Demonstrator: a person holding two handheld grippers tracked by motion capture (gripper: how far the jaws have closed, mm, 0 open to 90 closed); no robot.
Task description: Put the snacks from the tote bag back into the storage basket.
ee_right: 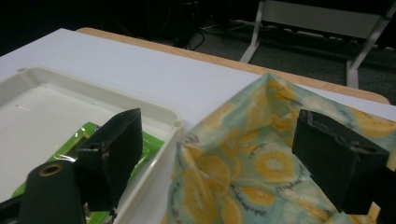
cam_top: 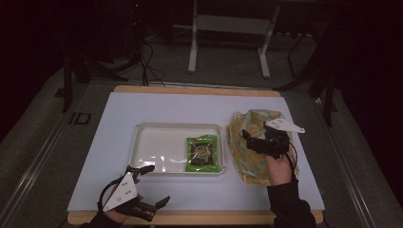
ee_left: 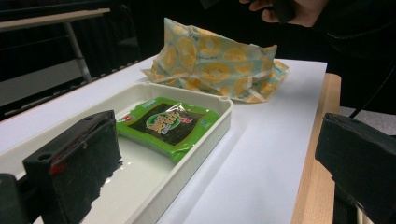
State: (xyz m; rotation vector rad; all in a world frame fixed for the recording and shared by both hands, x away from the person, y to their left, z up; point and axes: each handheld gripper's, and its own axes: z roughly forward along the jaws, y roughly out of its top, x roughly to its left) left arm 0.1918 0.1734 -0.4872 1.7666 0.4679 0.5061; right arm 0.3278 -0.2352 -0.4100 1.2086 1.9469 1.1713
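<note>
A green seaweed snack packet (cam_top: 203,153) lies flat in the right part of a white tray (cam_top: 142,142) at the table's middle. To its right lies a crumpled pale bag printed with yellow rings (cam_top: 247,161). My right gripper (cam_top: 248,140) hovers over that bag, open and holding nothing, one jaw toward the tray and the other over the bag (ee_right: 243,168). My left gripper (cam_top: 154,185) is open near the front edge, just off the tray's front left corner. From the left gripper view, the packet (ee_left: 168,123) and the bag (ee_left: 215,65) lie ahead.
A white mat (cam_top: 119,109) covers the wooden table, whose edge shows at front (cam_top: 214,217) and back. Behind the table stand the legs of a white frame (cam_top: 192,52), with cables on the dark floor (cam_top: 147,61). The tray's left half holds nothing.
</note>
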